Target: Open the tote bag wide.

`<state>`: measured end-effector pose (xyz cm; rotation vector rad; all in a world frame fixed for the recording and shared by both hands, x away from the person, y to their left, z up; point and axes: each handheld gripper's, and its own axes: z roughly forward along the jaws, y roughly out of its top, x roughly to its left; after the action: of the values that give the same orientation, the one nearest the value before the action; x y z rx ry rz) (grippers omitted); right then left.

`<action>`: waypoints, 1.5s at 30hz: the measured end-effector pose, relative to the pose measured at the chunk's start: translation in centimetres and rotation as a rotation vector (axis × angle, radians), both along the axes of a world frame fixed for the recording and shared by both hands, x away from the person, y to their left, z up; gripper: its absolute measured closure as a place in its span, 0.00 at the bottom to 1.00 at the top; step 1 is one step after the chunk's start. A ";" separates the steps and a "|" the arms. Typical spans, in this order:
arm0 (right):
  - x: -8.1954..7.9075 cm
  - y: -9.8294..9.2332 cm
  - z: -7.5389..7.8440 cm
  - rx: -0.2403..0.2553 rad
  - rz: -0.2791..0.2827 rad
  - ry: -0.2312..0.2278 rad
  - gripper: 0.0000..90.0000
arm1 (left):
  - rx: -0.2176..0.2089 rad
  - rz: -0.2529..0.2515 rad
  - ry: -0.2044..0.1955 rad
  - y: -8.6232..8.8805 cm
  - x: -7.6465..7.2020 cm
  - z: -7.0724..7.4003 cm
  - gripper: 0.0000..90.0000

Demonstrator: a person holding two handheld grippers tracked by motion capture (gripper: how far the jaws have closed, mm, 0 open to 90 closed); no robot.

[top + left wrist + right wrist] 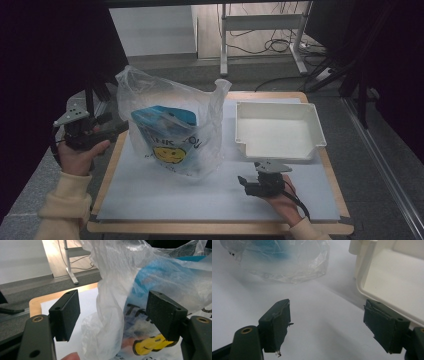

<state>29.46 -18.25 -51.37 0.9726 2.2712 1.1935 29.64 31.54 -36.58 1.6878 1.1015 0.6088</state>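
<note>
A clear plastic bag (200,125) stands on the white mat, with a blue pouch (165,125) bearing a yellow smiley inside it. My left gripper (122,129) is held off the table's left edge and points at the bag's left side. In the left gripper view the left gripper (115,315) is open, and a loose fold of the bag (110,285) hangs between its jaws without being pressed; the pouch (162,275) shows behind the film. My right gripper (246,182) rests low on the mat in front of the tray, and in its own view the right gripper (327,325) is open with nothing between its fingers.
A white tray (280,151) sits at the table's back right, and its near corner (387,277) is close to my right jaw. The bag's base (282,265) lies ahead on the left. The white mat (200,200) covers the wooden table (220,228). Desk legs and cables are on the floor beyond.
</note>
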 end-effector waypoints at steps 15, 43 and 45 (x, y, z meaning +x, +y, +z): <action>0.1 -0.2 0.0 -0.005 -0.010 0.001 0.24 | 0.056 -0.019 -0.013 -0.4 1.3 -0.4 0.89; 0.6 1.1 3.6 0.069 0.012 -0.061 0.33 | -0.033 -0.043 -0.093 0.4 -0.7 -1.0 1.00; 0.6 1.3 4.2 0.086 0.019 -0.071 0.34 | -0.039 -0.045 -0.096 0.4 -0.7 -1.0 1.00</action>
<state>30.10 -16.94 -47.15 0.9255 2.1949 1.3219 28.95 31.99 -37.60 1.6289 0.9986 0.6289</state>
